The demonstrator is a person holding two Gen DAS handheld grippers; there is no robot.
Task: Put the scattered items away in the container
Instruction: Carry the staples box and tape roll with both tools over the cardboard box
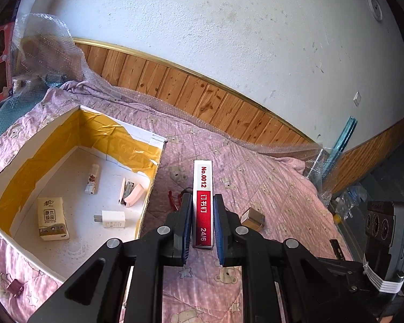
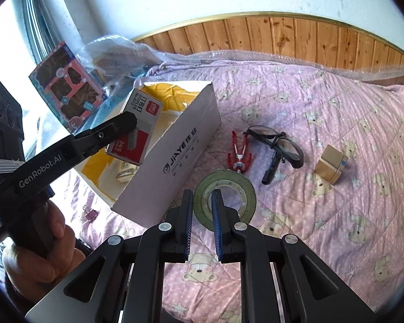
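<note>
While clamped between the blue pads of the left gripper [image 1: 202, 202], the staple box [image 1: 202, 202] hangs lifted off the pink quilt [image 1: 269, 177], long axis running straight out along the fingers, red end nearest the wrist; seen from the right wrist view, held over the near corner of the white cardboard box [image 2: 175, 148], just above its rim, so probably only a short carry leftward and down remains before letting go. Already lying on the container floor: a tissue pack [image 1: 52, 218], a white plug [image 1: 111, 218], a pink stapler [image 1: 130, 191] and a small tube [image 1: 92, 179]. Right gripper [image 2: 202, 204] closed to a narrow gap astride the near wall of the green tape roll [image 2: 225, 200], one finger outside the ring and one in the hole, apparently pinching it. Further out on the quilt and well apart from the container: glasses [image 2: 277, 141], a small red figure [image 2: 239, 156] and a brown cube [image 2: 331, 167]
</note>
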